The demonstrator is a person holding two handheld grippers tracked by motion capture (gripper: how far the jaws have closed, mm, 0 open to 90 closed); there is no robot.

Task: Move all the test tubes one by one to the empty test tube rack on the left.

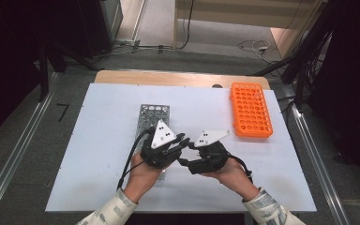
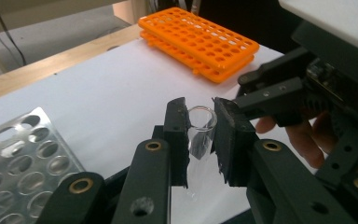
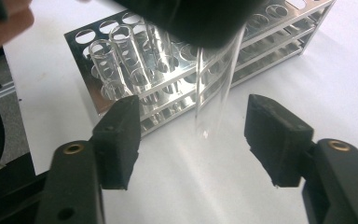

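Above the white table, your left gripper clamps a clear glass test tube just below its open rim, upright between the metal rack and the orange rack. Your right gripper stands released, its jaws spread wide on either side of the tube's lower end. Light, rigid, slick and breakable, the tube probably wants a gentle squeeze high on its wall.
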